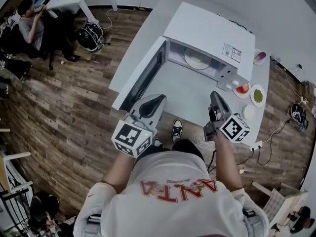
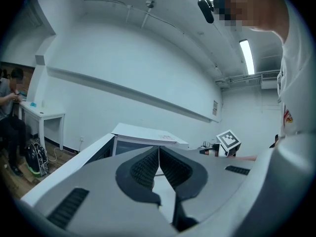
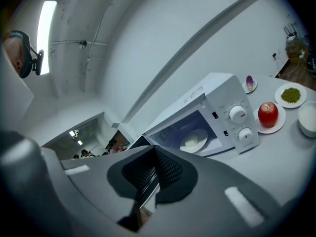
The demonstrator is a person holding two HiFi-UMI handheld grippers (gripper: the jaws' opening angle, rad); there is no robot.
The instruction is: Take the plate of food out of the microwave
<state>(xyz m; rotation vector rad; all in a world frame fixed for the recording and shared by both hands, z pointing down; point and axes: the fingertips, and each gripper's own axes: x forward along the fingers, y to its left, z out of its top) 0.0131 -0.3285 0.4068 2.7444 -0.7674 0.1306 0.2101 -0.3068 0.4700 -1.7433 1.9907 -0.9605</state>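
Observation:
A white microwave (image 1: 207,36) stands on the white table (image 1: 190,95) with its door (image 1: 146,78) swung open to the left. Inside sits a white plate of pale food (image 1: 197,59), also plain in the right gripper view as the plate (image 3: 194,140) behind the microwave's (image 3: 217,100) opening. My left gripper (image 1: 160,98) hangs shut and empty over the table's near edge, below the door. My right gripper (image 1: 215,95) is shut and empty too, short of the control panel. In each gripper view the jaws meet, left gripper (image 2: 159,149) and right gripper (image 3: 154,149).
Right of the microwave are a red apple on a plate (image 3: 268,115), a plate of green food (image 3: 291,94), a white bowl (image 3: 308,118) and a purple item (image 3: 250,83). A seated person (image 1: 32,26) and a bag (image 1: 90,36) are at the far left on the wooden floor.

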